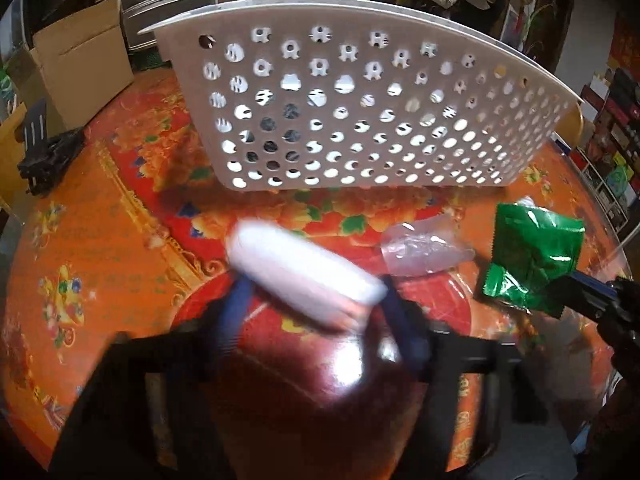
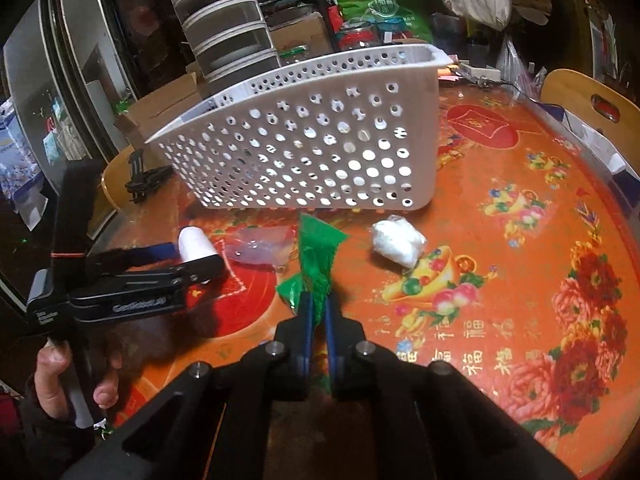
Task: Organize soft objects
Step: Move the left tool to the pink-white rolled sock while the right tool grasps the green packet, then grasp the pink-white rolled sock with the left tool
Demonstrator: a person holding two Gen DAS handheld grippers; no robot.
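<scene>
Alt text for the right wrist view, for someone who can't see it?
The right gripper is shut on a green foil packet over an orange flowered table. To its left, the left gripper holds a white roll. A white perforated basket stands behind, with a white bundle in front of it.

The desk (image 2: 520, 208) wears an orange cloth with printed flowers, fruit and characters under a shiny cover. At its left edge lies a black clamp-like stand (image 2: 144, 178). Behind it are cardboard boxes (image 1: 76, 64), a stack of grey drawers (image 2: 228, 28), a green bag (image 2: 384, 8) and a wooden chair back (image 2: 592, 100).
</scene>
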